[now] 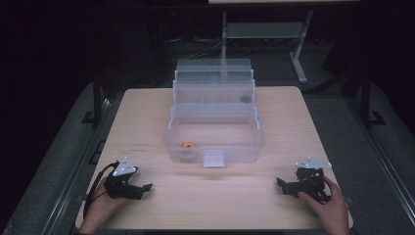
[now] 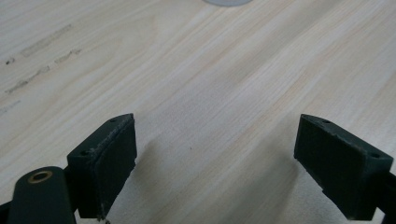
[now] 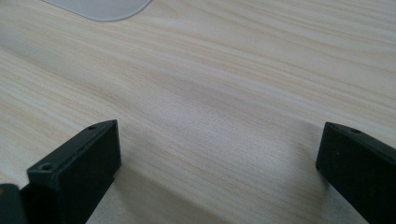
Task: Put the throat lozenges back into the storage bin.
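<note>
Grippers first: I've got one in each hand and both are just resting low over the table near my edge, nothing in either of them. My left gripper (image 1: pixel 142 188) has its jaws spread wide apart, and in the left gripper view there's only bare wood grain between the two black pads (image 2: pixel 105 163), plus a few faint smudgy marks on the wood off to the upper left. My right gripper (image 1: pixel 284 185) is the same deal, jaws wide apart and pointing in toward the middle of the table, with plain tabletop between them in the right gripper view. The two are well apart from each other, left one near the front left corner, right one near the front right corner, each with its grey three-cornered plate on top. Moving out from there, the wooden table (image 1: pixel 147 112) has a clear plastic box (image 1: pixel 215 134) sitting in the middle, well away from both grippers. It's opened up, with its tiered trays stepped back and upward behind the bottom tub. Down in the tub, near its front left, there's a small orange thing (image 1: pixel 186 145), too small for me to tell what it is. One of the upper trays has a small dark thing (image 1: pixel 245 99) at its right end. The box's front latch (image 1: pixel 214 158) faces me.
</note>
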Action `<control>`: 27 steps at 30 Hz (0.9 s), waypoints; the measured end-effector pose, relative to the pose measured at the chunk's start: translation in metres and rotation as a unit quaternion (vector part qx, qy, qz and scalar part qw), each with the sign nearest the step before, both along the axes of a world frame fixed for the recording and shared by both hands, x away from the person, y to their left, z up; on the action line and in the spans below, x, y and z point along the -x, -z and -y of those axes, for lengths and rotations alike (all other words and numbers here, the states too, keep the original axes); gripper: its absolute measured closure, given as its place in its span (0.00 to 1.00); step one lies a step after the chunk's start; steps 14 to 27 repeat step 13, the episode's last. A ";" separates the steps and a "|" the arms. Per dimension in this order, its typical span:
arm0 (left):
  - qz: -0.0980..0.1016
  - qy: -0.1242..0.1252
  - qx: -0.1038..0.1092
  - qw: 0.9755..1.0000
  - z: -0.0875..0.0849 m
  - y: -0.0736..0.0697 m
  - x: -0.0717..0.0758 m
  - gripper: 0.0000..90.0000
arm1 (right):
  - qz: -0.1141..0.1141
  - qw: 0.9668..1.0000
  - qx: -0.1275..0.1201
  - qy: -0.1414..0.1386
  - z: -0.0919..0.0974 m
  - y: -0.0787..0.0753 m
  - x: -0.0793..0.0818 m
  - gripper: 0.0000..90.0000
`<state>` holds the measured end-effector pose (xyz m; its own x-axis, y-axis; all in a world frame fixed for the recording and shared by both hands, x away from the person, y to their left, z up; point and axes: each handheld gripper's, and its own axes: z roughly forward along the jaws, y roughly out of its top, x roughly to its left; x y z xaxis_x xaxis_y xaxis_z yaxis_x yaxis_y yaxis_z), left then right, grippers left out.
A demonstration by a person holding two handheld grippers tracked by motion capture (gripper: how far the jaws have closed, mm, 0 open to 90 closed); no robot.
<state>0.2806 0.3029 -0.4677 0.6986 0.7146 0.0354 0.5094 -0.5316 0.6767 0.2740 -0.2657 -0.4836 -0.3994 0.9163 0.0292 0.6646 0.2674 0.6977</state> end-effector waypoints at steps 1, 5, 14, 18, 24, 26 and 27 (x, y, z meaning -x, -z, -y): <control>-0.003 0.001 0.006 1.000 0.000 0.001 0.000 0.13 | 0.000 1.000 0.000 0.000 0.000 0.000 0.000 0.00; 0.006 0.000 0.025 1.000 -0.002 0.005 0.001 0.14 | 0.000 1.000 0.000 0.000 0.000 0.000 0.000 0.00; 0.011 0.002 0.031 0.999 -0.003 0.007 0.002 0.14 | 0.000 1.000 0.000 0.000 0.000 0.000 0.000 0.00; 0.011 0.002 0.031 0.999 -0.003 0.007 0.002 0.14 | 0.000 1.000 0.000 0.000 0.000 0.000 0.000 0.00; 0.011 0.002 0.031 0.999 -0.003 0.007 0.002 0.14 | 0.000 1.000 0.000 0.000 0.000 0.000 0.000 0.00; 0.011 0.002 0.031 0.999 -0.003 0.007 0.002 0.14 | 0.000 1.000 0.000 0.000 0.000 0.000 0.000 0.00; 0.011 0.002 0.031 0.999 -0.003 0.007 0.002 0.14 | 0.000 1.000 0.000 0.000 0.000 0.000 0.000 0.00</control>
